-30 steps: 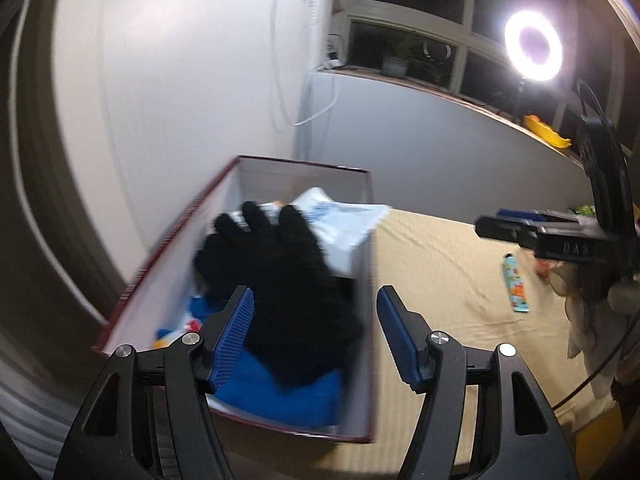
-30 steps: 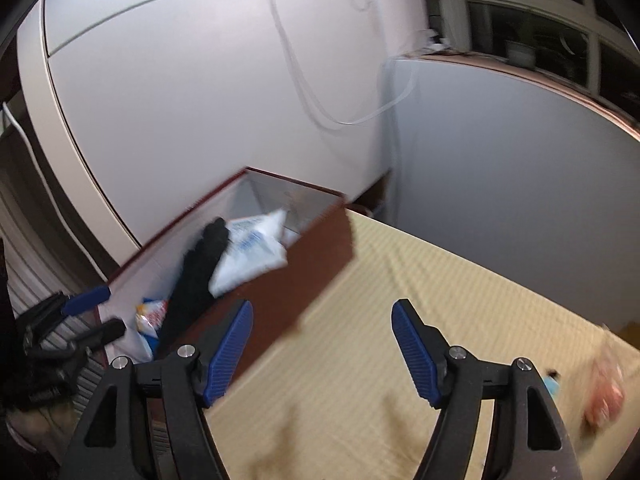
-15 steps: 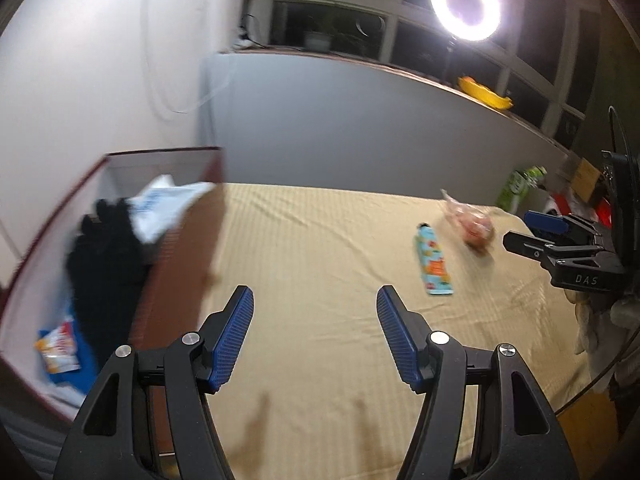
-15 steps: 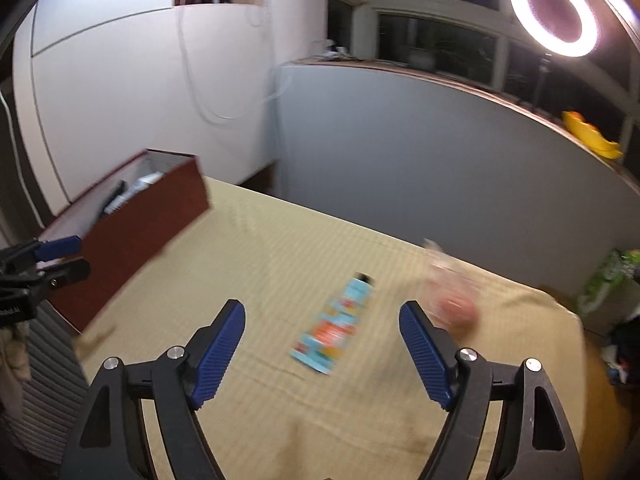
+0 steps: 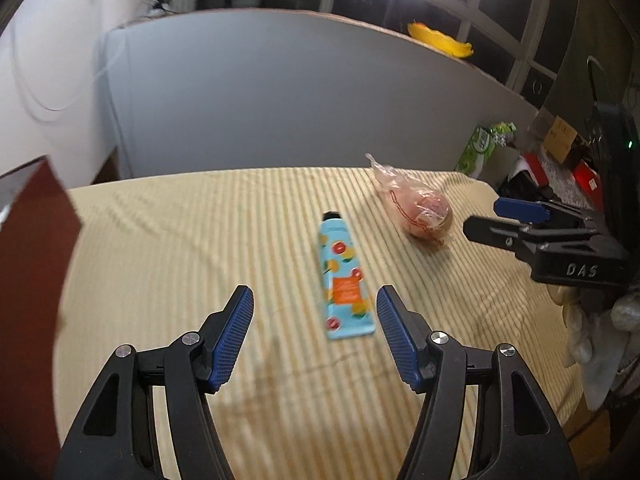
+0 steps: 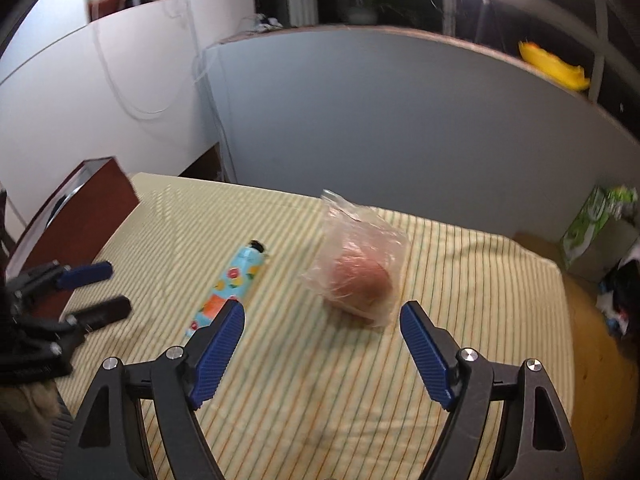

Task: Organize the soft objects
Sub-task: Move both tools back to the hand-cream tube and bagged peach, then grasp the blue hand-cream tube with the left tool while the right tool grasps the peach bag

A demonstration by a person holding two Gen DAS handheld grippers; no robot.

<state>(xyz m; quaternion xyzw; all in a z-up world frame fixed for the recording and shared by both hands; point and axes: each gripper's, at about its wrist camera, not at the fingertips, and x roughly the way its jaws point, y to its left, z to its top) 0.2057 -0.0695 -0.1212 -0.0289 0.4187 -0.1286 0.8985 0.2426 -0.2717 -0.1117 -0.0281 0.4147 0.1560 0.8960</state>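
Tube [image 5: 342, 278] is seen lying just ahead of left gripper [image 5: 314, 334], long axis fwd, slightly right of centre. Bagged item [image 6: 358, 278] is faced by right gripper [image 6: 322, 350]. Both sets of tongs are spread, nothing held.

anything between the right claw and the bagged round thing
No. In the right wrist view, only bare striped cloth lies between the open right claw and the bagged round item; the tube lies off left.

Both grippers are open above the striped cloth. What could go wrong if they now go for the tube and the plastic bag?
The right gripper may pinch only the loose film of the plastic bag, so the round content slips. The tube sits off-centre toward one finger of the left gripper, risking a push instead of a grasp.
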